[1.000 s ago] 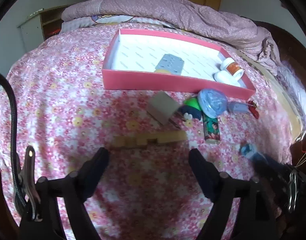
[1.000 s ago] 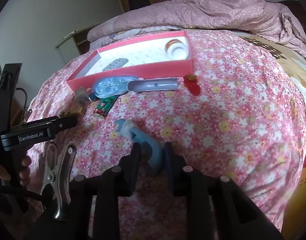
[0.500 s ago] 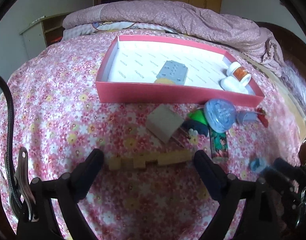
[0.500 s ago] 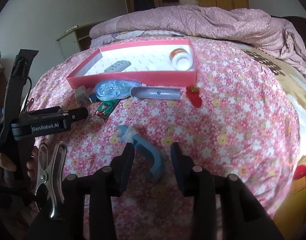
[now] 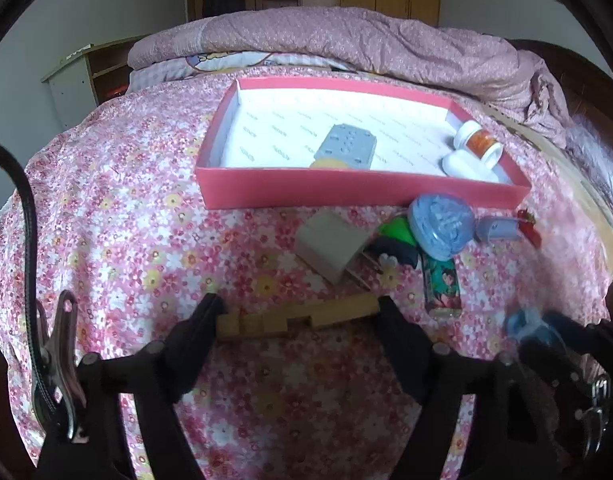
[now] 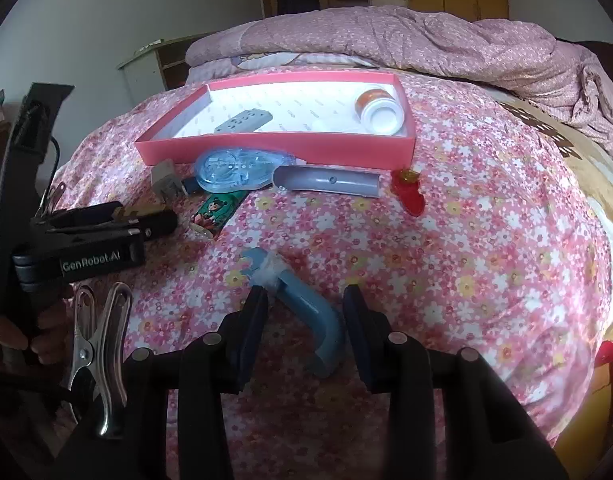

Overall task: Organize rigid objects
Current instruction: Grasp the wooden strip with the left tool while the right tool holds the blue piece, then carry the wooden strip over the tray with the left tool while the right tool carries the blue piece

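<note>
- Wooden block (image 5: 296, 317) is a pale, notched strip lying flat on the flowery bed cover (image 5: 118, 216), nearer to me than the pink tray (image 5: 358, 190).
- Its long axis runs left to right across my left view, right end tipped a touch further away.
- My left gripper (image 5: 298, 312) sits low over the bed, jaws wide, one finger at each end of the block. Looks like they're touching the ends, but I can't tell if it's actually squeezing.
- Blue curved handle thing (image 6: 306, 304) lies on the cover, pale taped end pointing away and left, curved end toward me.
- My right gripper (image 6: 305, 300) is low too, jaws parted either side of the handle with gaps on both sides, so nothing held.
- Between block and tray there's a loose pile: grey adapter (image 5: 332, 244), blue tape dispenser (image 5: 440, 226), a printed lighter (image 5: 442, 286), a grey tube (image 6: 326, 180), a red trinket (image 6: 408, 192).
- Tray holds a grey power strip (image 5: 348, 146) and a white bottle (image 5: 474, 146) on its side.
</note>
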Demonstrator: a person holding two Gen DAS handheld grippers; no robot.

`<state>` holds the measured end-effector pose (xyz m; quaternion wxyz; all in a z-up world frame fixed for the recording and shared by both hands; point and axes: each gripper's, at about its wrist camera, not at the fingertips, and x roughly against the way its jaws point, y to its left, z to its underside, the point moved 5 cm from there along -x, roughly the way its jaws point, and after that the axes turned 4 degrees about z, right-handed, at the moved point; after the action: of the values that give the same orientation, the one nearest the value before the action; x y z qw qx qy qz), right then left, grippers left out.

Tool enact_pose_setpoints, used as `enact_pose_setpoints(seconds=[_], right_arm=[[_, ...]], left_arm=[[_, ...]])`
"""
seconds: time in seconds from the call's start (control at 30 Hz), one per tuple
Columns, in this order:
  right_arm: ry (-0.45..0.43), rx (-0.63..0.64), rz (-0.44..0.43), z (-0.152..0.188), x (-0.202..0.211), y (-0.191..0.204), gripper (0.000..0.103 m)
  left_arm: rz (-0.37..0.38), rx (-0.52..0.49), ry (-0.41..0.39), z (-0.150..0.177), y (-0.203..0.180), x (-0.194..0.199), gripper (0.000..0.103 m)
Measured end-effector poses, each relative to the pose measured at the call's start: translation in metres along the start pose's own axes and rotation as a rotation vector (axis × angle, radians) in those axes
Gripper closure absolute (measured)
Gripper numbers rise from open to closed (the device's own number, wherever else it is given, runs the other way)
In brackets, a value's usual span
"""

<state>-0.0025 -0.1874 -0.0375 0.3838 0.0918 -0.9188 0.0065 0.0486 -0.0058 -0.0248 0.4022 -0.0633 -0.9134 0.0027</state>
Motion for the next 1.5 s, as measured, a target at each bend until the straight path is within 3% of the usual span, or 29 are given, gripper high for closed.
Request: enact_pose_setpoints(seconds=[0.27,0.43,0.83,1.1,1.5], right_arm=[[-0.008,0.02,0.025,0.002,0.0,0.004,0.064],[-0.009,0.003,0.03,0.003,0.001,0.002,0.083],[-0.006,-0.061,-0.051,-0.006,0.013,0.0,0.083],[-0.024,-0.08,-0.089,-0.043,0.015,-0.003,0.083],[-0.039,-0.097,-0.119,-0.111,-0.008,-0.004,0.083]], left_arm=[[0.046,0.001,0.002,0.006,0.003,0.01,0.023],[0.059,-0.009,-0.013,0.007,0.003,0.019,0.023],[0.075,-0.075,-0.068,-0.005,-0.009,0.038,0.023],[0.071,-0.124,-0.116,-0.038,-0.014,0.041,0.023],[0.09,-0.119,-0.116,-0.097,-0.017,0.013,0.023]])
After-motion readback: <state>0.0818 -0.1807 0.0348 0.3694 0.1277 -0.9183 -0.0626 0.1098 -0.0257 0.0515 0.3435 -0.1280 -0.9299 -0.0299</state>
